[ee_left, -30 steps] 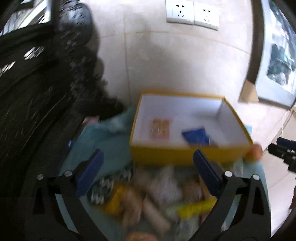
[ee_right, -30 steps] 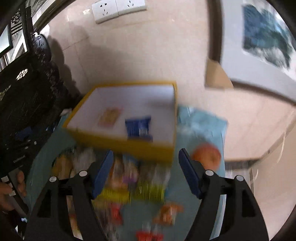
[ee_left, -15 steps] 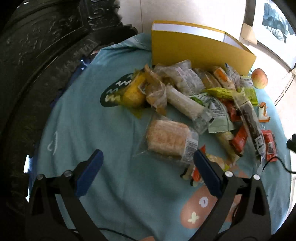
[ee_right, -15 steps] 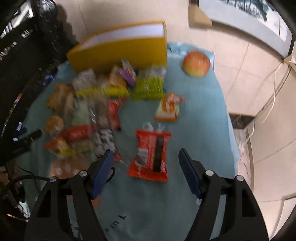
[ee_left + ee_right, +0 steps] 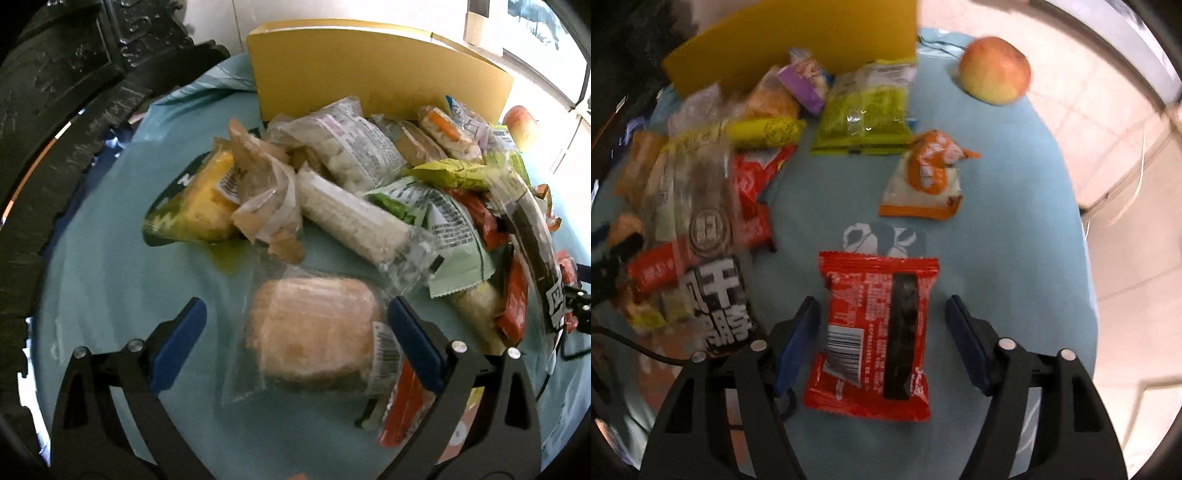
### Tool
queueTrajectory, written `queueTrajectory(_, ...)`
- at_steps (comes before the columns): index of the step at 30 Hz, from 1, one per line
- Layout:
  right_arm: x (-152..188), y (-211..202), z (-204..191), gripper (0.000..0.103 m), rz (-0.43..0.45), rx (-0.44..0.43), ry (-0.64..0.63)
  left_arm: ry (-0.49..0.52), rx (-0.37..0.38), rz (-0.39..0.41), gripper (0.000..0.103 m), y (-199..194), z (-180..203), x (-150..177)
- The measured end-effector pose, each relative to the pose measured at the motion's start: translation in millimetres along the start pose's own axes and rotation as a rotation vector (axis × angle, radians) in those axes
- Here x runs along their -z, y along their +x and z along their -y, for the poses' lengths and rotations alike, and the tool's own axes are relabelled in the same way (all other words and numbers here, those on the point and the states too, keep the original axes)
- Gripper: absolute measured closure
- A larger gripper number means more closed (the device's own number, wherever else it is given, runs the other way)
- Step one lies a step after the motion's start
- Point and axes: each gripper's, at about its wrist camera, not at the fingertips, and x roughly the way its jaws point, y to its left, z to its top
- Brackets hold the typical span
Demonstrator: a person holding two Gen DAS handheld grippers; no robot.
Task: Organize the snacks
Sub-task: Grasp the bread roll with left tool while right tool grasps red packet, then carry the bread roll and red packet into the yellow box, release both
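Red snack packet [image 5: 873, 332] lies flat on the blue cloth [image 5: 1004, 221], between the right gripper's [image 5: 882, 345] jaws, which have just been narrowing without touching it. The left gripper [image 5: 295, 332], jaws apart, straddles a clear-wrapped bun [image 5: 314, 332]. Pick-up step: next, clamp both and lift toward the yellow box [image 5: 369, 70].

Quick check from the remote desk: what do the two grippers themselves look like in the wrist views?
Both match. The left gripper and right gripper each have two black, open-framed arms with triangular cut-outs, silver round bolt heads near the ends, and flat blue pads on the inner faces of the fingers. No markings or sleeves show. A thin black cable lies on the cloth beside the right gripper.
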Motion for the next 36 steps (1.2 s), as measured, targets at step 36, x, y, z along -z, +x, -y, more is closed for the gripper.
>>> queueTrajectory(36, -40.2, -155.9, -9.4, 0.059, 0.354, -0.140, -0.087, -0.077, 0.158, 0.335, 0.041, -156.1, -20.6, -29.7)
